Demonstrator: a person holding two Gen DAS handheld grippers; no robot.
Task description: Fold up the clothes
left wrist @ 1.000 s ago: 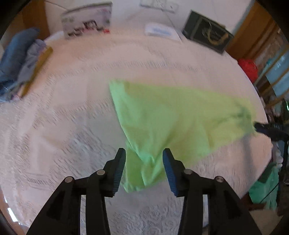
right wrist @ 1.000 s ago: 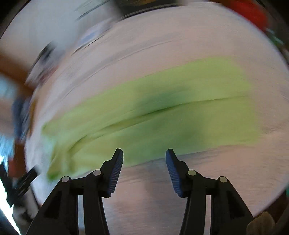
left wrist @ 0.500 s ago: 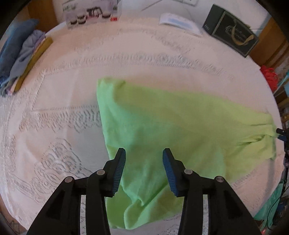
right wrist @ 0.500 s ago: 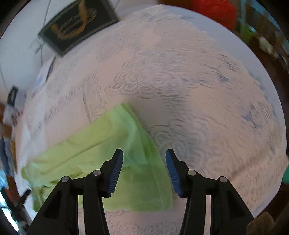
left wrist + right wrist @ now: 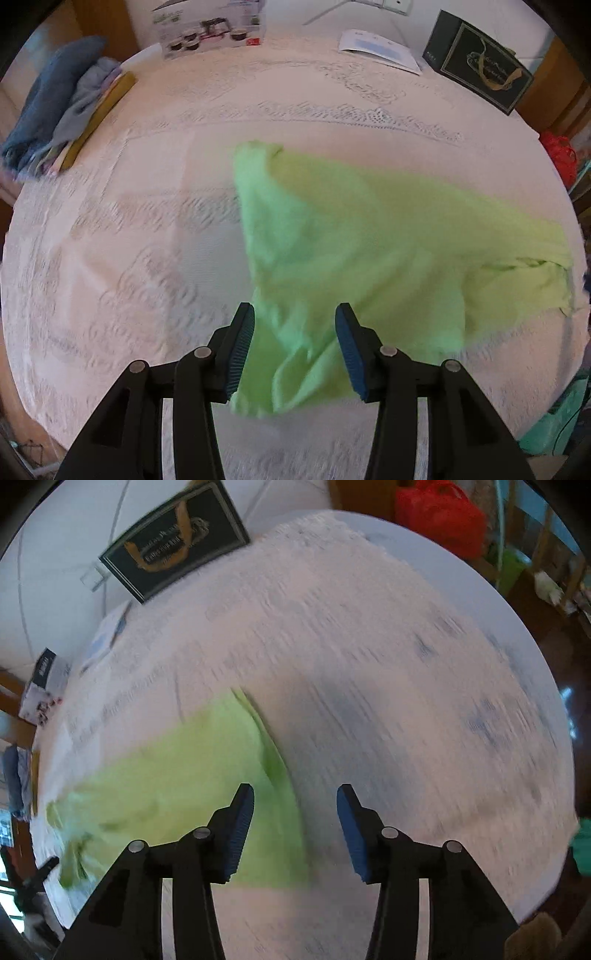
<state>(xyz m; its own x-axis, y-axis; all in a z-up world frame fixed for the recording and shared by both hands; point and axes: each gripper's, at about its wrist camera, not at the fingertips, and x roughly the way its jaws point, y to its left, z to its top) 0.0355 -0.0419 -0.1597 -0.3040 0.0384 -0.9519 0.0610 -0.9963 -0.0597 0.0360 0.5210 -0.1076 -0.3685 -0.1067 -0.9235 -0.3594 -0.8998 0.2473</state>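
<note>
The green garment (image 5: 369, 240) is lying spread on the lace-covered bench (image 5: 129, 240), its long axis running across from the left tool's side toward the right tool's side. Its crumpled near corner is sitting directly below the left tool (image 5: 294, 347), whose jaws are standing apart, gripping nothing. The right tool (image 5: 295, 827) is hanging released too, with the garment's (image 5: 184, 775) straight end edge passing under its left finger; bare cloth is showing under the rest of the gap. Judged: each tool is nearest its own end.
</note>
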